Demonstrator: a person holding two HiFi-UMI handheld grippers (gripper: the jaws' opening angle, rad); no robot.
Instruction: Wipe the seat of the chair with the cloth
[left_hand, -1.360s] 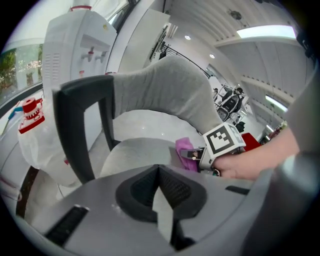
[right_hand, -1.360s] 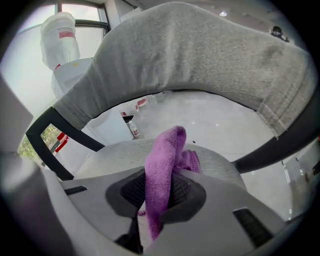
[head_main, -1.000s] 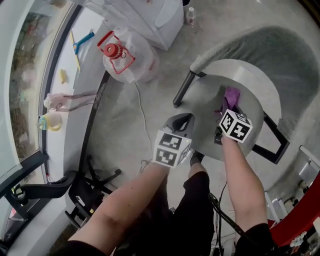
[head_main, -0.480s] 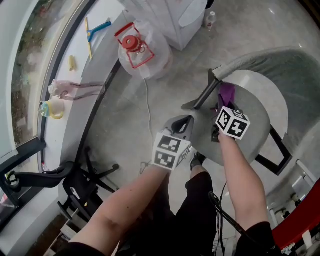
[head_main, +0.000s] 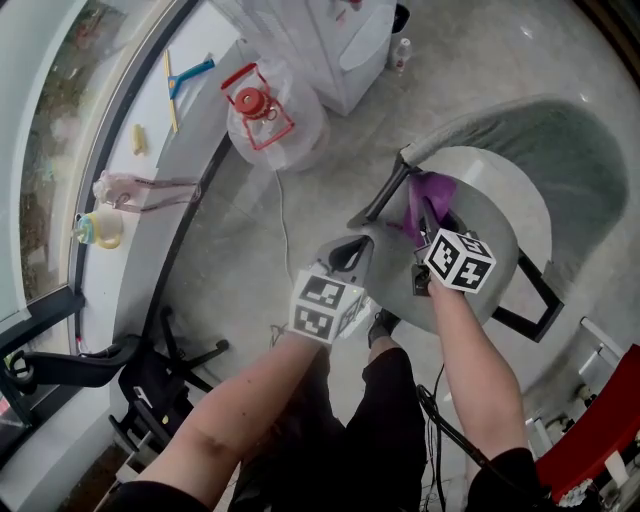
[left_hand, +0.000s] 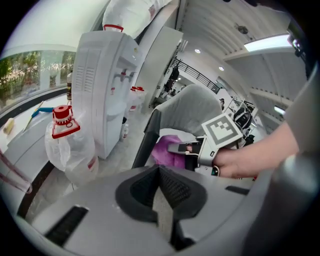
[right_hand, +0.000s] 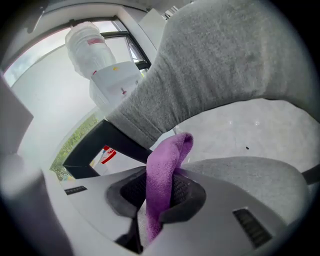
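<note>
The chair has a pale round seat (head_main: 505, 200) and a grey fabric backrest (head_main: 560, 130). A purple cloth (head_main: 430, 192) lies at the seat's left edge, next to the black arm strut (head_main: 385, 190). My right gripper (head_main: 424, 224) is shut on the cloth and holds it against the seat. In the right gripper view the cloth (right_hand: 162, 180) hangs pinched between the jaws of the right gripper (right_hand: 159, 192), with the seat (right_hand: 250, 130) just beyond. My left gripper (head_main: 352, 248) hovers over the floor left of the chair. In the left gripper view the left gripper (left_hand: 160, 182) is shut and holds nothing.
A water jug with a red cap (head_main: 262, 112) lies on the floor to the upper left, beside a white water dispenser (head_main: 330, 40). A white cable (head_main: 285, 240) runs across the floor. A curved windowsill (head_main: 150, 150) holds small items. A black stand (head_main: 160, 380) sits lower left.
My right gripper has dragged the purple cloth leftward across the seat, from near its middle to its left edge. The left gripper has stayed shut beside the chair.
</note>
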